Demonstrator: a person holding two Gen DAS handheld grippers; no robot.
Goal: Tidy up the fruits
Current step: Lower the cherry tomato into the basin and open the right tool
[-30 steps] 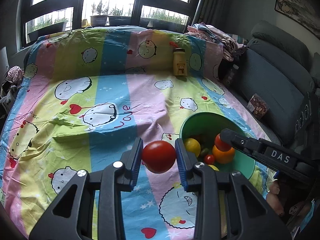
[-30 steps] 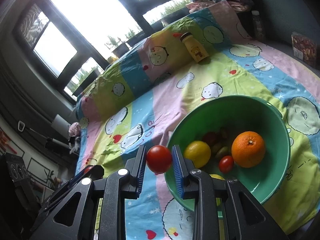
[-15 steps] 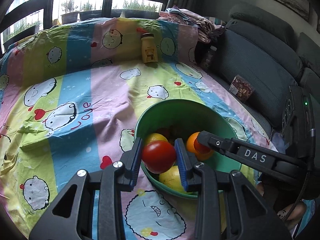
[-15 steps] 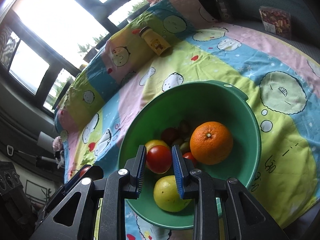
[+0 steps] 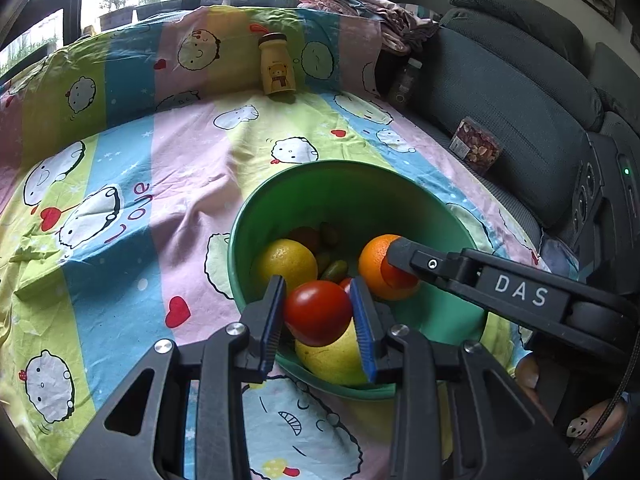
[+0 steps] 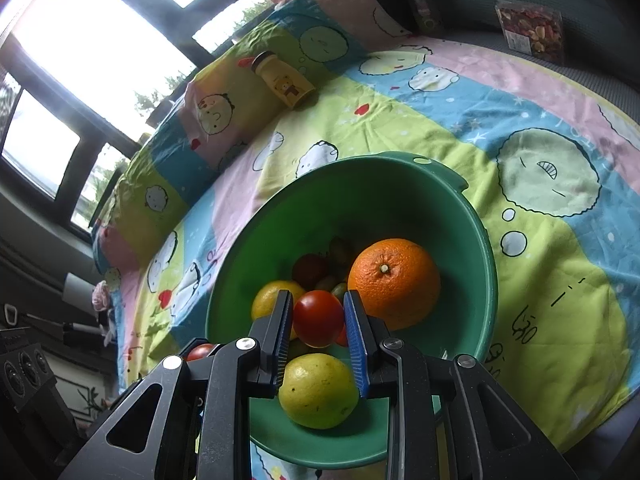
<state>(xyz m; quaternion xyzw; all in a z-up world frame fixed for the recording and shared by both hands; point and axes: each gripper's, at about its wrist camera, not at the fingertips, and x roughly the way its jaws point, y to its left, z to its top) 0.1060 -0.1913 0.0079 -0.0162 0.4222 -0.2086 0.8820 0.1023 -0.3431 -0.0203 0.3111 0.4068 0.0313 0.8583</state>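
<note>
A green bowl (image 5: 360, 184) (image 6: 400, 184) sits on the cartoon bedsheet. It holds an orange (image 6: 394, 282) (image 5: 374, 262), a yellow citrus (image 5: 284, 262), a yellow-green lemon (image 6: 318, 390), and several small tomatoes. My left gripper (image 5: 318, 314) is shut on a red tomato (image 5: 318, 312) above the bowl's near rim. My right gripper (image 6: 318, 320) is shut on a second red tomato (image 6: 318, 318) over the bowl; its finger (image 5: 420, 264) also shows in the left wrist view, in front of the orange.
A yellow bear-print bottle (image 5: 276, 66) (image 6: 286, 84) stands at the back of the sheet. A snack packet (image 5: 476, 146) (image 6: 530, 30) lies on the grey sofa (image 5: 520, 92) to the right. Piled clothes (image 5: 372, 8) lie behind.
Both grippers have moved with their tomatoes from beside the bowl to over it, and lower toward the fruit inside.
</note>
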